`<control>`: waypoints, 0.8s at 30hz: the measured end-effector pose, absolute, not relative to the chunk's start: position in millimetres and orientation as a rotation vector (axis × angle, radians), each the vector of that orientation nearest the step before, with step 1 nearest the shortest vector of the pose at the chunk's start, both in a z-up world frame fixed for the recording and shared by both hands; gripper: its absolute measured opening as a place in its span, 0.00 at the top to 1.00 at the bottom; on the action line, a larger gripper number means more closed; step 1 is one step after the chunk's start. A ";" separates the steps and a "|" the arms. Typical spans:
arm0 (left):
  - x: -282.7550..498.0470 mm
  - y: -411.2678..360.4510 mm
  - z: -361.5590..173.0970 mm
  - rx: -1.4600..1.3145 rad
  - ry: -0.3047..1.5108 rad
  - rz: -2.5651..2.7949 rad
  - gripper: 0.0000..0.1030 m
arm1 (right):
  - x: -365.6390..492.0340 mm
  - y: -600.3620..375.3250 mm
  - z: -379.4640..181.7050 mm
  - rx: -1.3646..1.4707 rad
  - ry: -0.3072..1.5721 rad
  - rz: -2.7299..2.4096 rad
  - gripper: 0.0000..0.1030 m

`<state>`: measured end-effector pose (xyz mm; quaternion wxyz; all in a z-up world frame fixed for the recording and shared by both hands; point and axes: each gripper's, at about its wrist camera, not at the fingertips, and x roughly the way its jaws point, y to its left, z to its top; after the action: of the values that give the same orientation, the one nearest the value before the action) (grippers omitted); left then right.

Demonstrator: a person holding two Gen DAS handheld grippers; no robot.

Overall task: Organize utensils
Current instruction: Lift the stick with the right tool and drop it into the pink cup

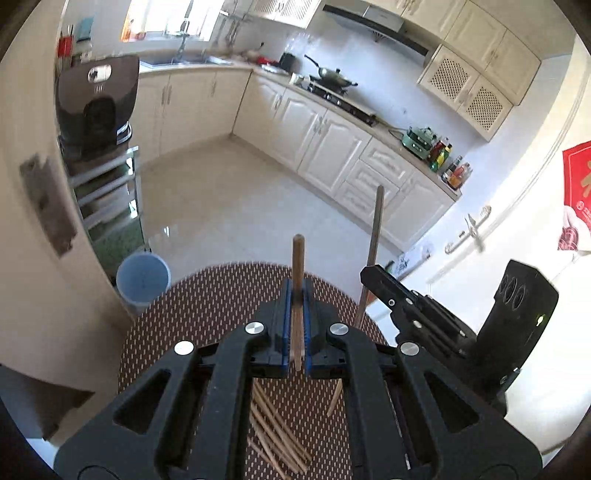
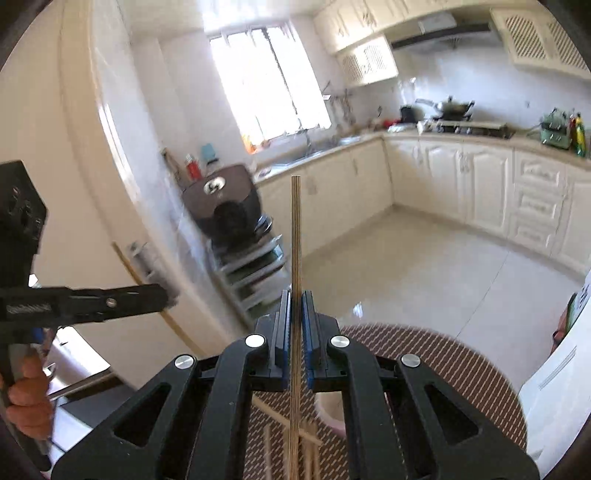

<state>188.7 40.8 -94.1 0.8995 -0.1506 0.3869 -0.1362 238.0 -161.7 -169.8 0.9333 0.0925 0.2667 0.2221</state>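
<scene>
Early stage — left hand-held gripper (image 1: 296, 295) clamped on one chopstick (image 1: 297, 266), right hand-held gripper (image 2: 295, 299) clamped on another chopstick (image 2: 295, 236), both lifted above the counter (image 1: 207, 295). Remaining chopsticks (image 1: 277, 435) loose at 6 o'clock. Pink cup (image 2: 330, 411) visible only from right wrist — likely the holder.

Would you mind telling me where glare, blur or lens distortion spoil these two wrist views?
Left wrist view: the window is blown out, the tiled floor shows glare, and the door handle at the right is motion-smeared. Right wrist view: the window washes out the wall around it, and the rack is blurred. Both views: fisheye curves the cabinets and walls.
</scene>
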 end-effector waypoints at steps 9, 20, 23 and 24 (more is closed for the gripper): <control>237.1 25.6 -115.4 -0.267 0.819 -0.211 0.95 | 280.2 -183.0 -189.8 0.211 0.467 0.376 0.95; 257.0 16.6 -159.0 -0.239 0.914 -0.189 0.95 | 298.0 -184.7 -215.0 0.165 0.517 0.401 0.95; 257.1 12.4 -165.2 -0.229 0.926 -0.190 0.94 | 291.4 -188.0 -225.8 0.159 0.552 0.410 0.95; 256.9 10.5 -168.1 -0.226 0.936 -0.196 0.94 | 289.5 -188.0 -227.9 0.155 0.562 0.413 0.95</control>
<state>256.9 10.5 -168.1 0.8817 -0.1083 0.4496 -0.0939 289.5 -188.0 -227.9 0.9369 0.0758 0.2751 0.2019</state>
